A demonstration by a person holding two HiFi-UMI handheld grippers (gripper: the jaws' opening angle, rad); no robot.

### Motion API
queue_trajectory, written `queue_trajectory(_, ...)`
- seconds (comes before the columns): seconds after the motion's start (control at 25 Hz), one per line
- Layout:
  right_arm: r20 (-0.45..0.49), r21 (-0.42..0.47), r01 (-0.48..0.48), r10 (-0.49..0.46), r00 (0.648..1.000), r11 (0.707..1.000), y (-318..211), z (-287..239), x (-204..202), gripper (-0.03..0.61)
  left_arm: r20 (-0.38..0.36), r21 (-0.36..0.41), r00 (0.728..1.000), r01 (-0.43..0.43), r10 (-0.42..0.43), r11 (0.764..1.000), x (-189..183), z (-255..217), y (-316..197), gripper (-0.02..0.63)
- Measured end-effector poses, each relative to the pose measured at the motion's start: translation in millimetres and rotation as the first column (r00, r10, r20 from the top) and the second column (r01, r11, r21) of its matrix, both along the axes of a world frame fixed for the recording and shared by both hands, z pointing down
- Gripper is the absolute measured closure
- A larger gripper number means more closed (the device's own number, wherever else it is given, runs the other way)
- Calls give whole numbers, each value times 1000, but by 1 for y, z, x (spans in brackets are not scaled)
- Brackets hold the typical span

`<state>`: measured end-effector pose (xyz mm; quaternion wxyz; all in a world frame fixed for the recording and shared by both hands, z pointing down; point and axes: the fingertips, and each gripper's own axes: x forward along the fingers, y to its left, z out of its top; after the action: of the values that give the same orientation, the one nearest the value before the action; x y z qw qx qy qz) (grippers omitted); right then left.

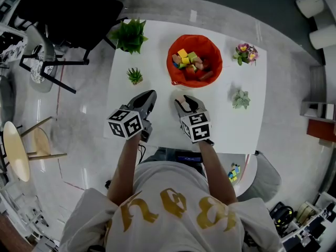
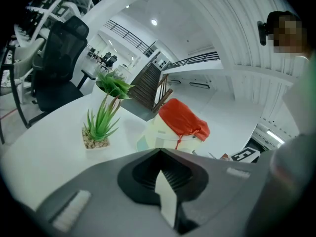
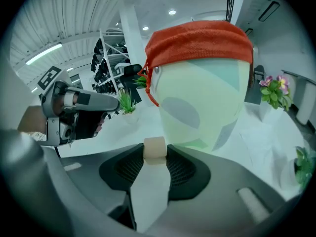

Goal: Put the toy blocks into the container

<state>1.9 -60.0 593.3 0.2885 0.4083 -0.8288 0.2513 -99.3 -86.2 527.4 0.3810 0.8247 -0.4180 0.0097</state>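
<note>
The container (image 1: 214, 49) is a pale bag with a rolled red rim, standing at the table's far middle with several coloured toy blocks (image 1: 188, 61) inside. My right gripper (image 1: 184, 100) hovers just in front of it. In the right gripper view a small cream block (image 3: 154, 147) is pinched between the jaws of the right gripper (image 3: 154, 151), and the container (image 3: 202, 88) looms close ahead. My left gripper (image 1: 151, 94) sits beside the right one. Its jaws (image 2: 159, 151) meet at the tips with nothing between them, and the container (image 2: 180, 125) stands ahead to the right.
On the white table (image 1: 231, 133) stand a leafy plant (image 1: 129, 34), a small spiky plant (image 1: 135, 75), a flower pot (image 1: 245, 53) and a pale succulent (image 1: 241, 99). A black chair (image 1: 63, 9) and a stool (image 1: 16, 150) stand off the table's left side.
</note>
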Motion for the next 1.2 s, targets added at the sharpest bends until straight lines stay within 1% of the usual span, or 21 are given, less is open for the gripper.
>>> queue_trajectory(0.24,18,29,-18,18,1000,999,-1,-16,0,403,-3,18,1000,-14,14,1000,2,-9,1,614)
queue_trajectory(0.44,79,45,-63,59,995,997,-2,-30,3,403,-4,37,1000,-25,25,999,3,-17,0,614)
queue_trajectory(0.64,74,113,-52,44,996,992,-1,-46,3,403,-10,57,1000,-29,29,998,4,-26,-1,614)
queue_trajectory(1.2,120,174,-65,44,992,983,-3,-86,2,403,-31,117,999,-34,38,992,9,-57,-6,614)
